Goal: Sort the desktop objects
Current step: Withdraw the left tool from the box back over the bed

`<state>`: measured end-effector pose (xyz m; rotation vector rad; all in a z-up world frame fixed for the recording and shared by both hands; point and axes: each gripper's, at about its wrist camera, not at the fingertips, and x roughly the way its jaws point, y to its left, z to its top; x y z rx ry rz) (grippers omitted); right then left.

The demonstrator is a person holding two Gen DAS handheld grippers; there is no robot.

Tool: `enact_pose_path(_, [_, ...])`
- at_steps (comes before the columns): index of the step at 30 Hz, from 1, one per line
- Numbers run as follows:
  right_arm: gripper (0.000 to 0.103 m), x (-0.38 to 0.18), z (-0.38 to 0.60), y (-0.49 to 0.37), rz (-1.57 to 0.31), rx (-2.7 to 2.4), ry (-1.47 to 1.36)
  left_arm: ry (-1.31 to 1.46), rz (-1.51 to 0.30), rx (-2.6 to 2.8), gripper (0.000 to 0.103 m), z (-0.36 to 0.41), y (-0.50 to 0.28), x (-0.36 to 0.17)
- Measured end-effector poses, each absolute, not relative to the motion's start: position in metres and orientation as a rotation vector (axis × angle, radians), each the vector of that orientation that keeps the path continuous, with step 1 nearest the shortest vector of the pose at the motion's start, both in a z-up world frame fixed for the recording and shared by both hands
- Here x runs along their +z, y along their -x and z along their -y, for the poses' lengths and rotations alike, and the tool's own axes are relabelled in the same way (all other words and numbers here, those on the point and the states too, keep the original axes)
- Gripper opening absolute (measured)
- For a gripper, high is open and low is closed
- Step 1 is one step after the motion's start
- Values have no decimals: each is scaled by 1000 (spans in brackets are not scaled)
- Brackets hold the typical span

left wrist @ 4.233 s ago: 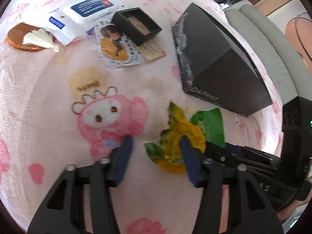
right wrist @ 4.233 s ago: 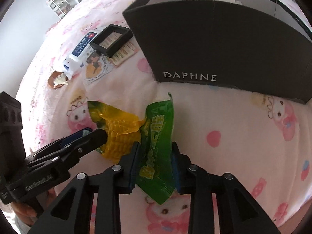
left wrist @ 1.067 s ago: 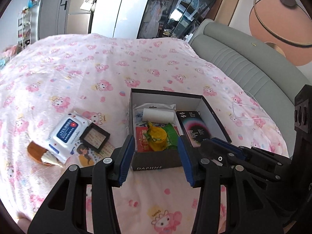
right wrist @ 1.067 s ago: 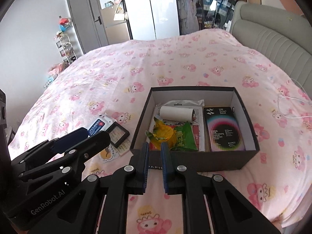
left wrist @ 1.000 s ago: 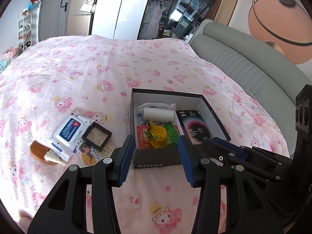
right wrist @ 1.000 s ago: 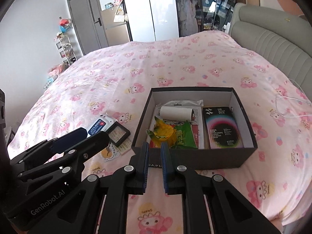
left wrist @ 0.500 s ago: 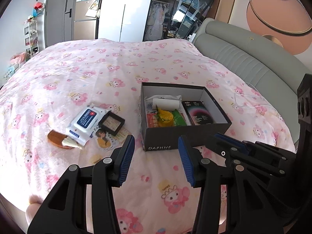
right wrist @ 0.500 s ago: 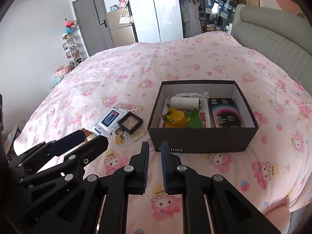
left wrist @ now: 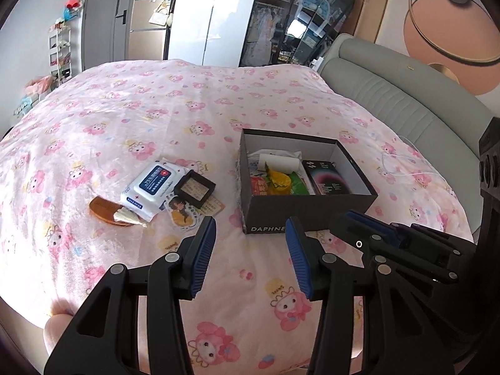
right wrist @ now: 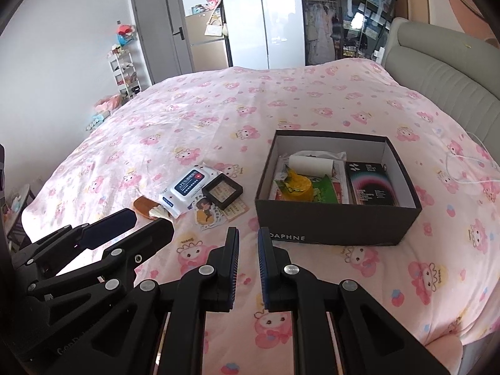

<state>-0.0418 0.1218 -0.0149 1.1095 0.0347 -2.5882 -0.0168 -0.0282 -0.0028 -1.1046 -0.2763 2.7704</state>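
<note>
Pink fleece bedspread (left wrist: 156, 118) printed with cartoon faces fills the left wrist view, and the landmark on it is a dark open cardboard box lettered DAPHNE (left wrist: 306, 212). Inside that box lie a yellow and green crinkled snack packet (left wrist: 281, 182), a white paper roll (left wrist: 279, 162) behind the packet, and a black carton with a pink glow print (left wrist: 329, 179) to the packet's right. Left of the box, apart from it, sits a cluster: a white wet-wipe pack with a blue label (left wrist: 151, 184), a small black square tray (left wrist: 194, 188) resting against the pack, a cartoon figure sticker card (left wrist: 181, 214) in front of the tray, and a brown wooden comb with a cream tassel (left wrist: 107, 211) farthest from the box. The left gripper (left wrist: 250, 256) hangs in front of the box with its blue-padded jaws spread and nothing between them. The right gripper (left wrist: 368, 228) shows at the box's near right corner.

From the right wrist view the same box (right wrist: 337, 222) stands ahead and to the right, the snack packet (right wrist: 295, 186) in its left half. The wipe pack (right wrist: 187, 189), tray (right wrist: 222, 192) and comb (right wrist: 145, 206) lie left of the box. The right gripper (right wrist: 248, 265) has its jaws pressed nearly together, empty. The left gripper (right wrist: 131, 225) reaches in left of the box, well short of it
</note>
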Motion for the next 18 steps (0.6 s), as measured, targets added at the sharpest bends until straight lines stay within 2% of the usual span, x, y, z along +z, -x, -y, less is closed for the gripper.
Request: enact_pose_path(18, [10,-13,-63,37,-108,-2495,-1062,1113,352,2880,47,85,3,-3])
